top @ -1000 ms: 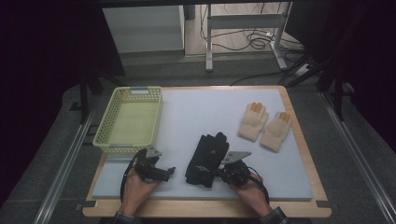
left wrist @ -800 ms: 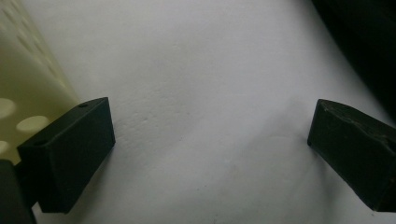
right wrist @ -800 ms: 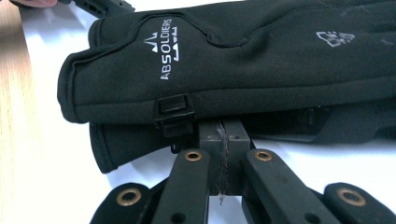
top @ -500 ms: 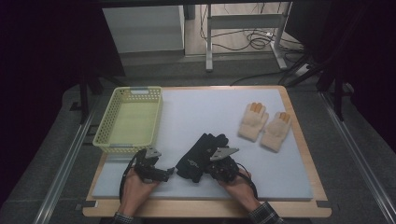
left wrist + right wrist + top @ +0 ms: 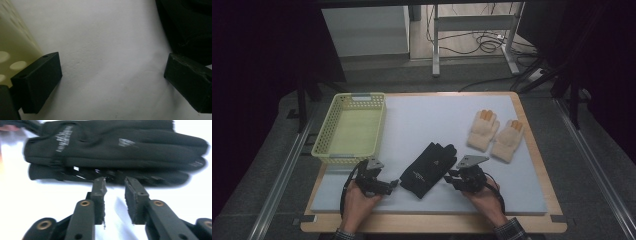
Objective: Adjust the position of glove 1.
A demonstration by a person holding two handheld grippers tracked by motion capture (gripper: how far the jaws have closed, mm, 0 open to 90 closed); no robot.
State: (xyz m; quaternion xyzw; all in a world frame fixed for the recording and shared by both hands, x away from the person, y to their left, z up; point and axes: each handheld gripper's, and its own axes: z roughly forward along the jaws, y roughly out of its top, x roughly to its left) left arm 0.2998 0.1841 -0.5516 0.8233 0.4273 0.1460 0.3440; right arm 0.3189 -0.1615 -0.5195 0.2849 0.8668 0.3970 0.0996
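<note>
**2 grippers beside the black gloves, the right one just released**

2 things are changed from the earlier pictures. The stacked black gloves (image 5: 428,170), gripped and lifted at their right edge half a second ago, are now laid flat on the white mat (image 5: 437,120), turned slightly so that the fingers point up and to the right. The right gripper (image 5: 454,176) has been drawn back from them to their right side, and its jaws have just been opening; nothing is seen between them.

On the largest scale, the mat is spread over the wooden table (image 5: 532,145). The yellow basket (image 5: 324,135) is set at the mat's left edge, and the pair of cream gloves (image 5: 494,135) is left at the right, well apart from the black pair, which lies near the front middle.

In the right gripper view, the right gripper (image 5: 115,185) is shown with a narrow gap between its jaws, the tips just short of the black gloves (image 5: 112,147) and apart from them.

The left gripper (image 5: 393,185) is held low just left of the black gloves. In the left gripper view its jaws are spread wide over bare mat, with the basket wall (image 5: 15,45) behind one jaw and the black gloves (image 5: 190,27) behind the other; nothing is held.
</note>
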